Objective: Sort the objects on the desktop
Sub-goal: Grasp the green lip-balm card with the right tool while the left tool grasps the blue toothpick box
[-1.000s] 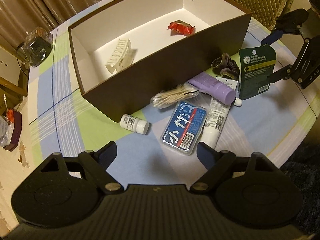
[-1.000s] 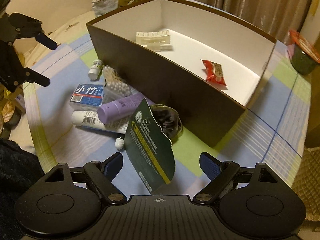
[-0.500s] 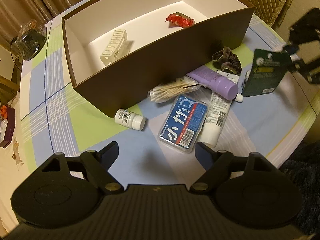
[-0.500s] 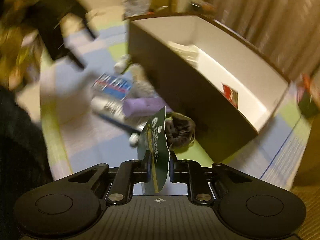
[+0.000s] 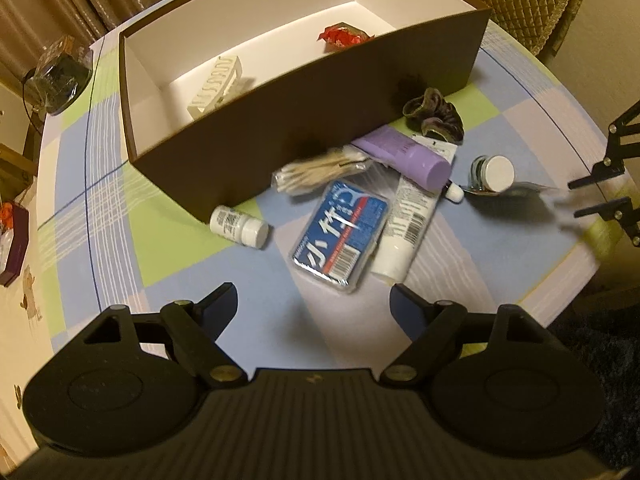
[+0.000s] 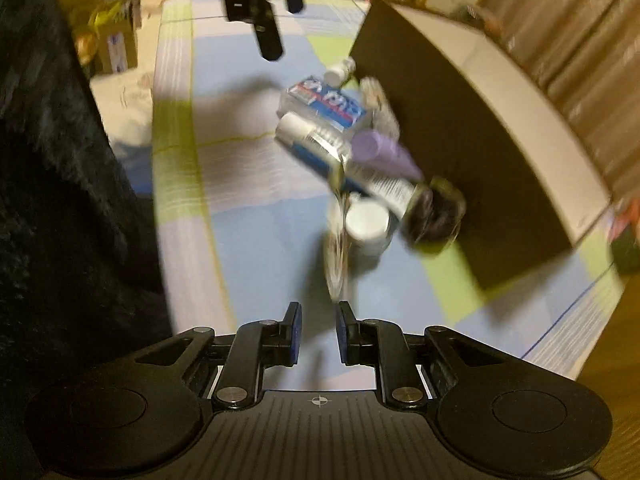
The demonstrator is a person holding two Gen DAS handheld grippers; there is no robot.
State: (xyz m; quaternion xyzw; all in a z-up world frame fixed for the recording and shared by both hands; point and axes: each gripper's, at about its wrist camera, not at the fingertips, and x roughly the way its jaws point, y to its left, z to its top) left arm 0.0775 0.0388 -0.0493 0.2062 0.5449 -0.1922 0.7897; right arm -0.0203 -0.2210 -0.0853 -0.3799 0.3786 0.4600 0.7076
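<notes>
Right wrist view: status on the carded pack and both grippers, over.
Left gripper open, empty, above table. Right gripper narrowly parted, nothing between. Carded pack blurred just ahead, by white-capped jar. Clutter piled against brown box.

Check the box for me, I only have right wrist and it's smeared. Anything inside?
Observer: Yes. In the left wrist view a white hair clip lies on the floor of the box.
Operator: Anything else in there?
Observer: A red packet, toward the other end from the clip.
Operator: Left tool state?
Observer: The left tool is open, with nothing between its fingers.
</notes>
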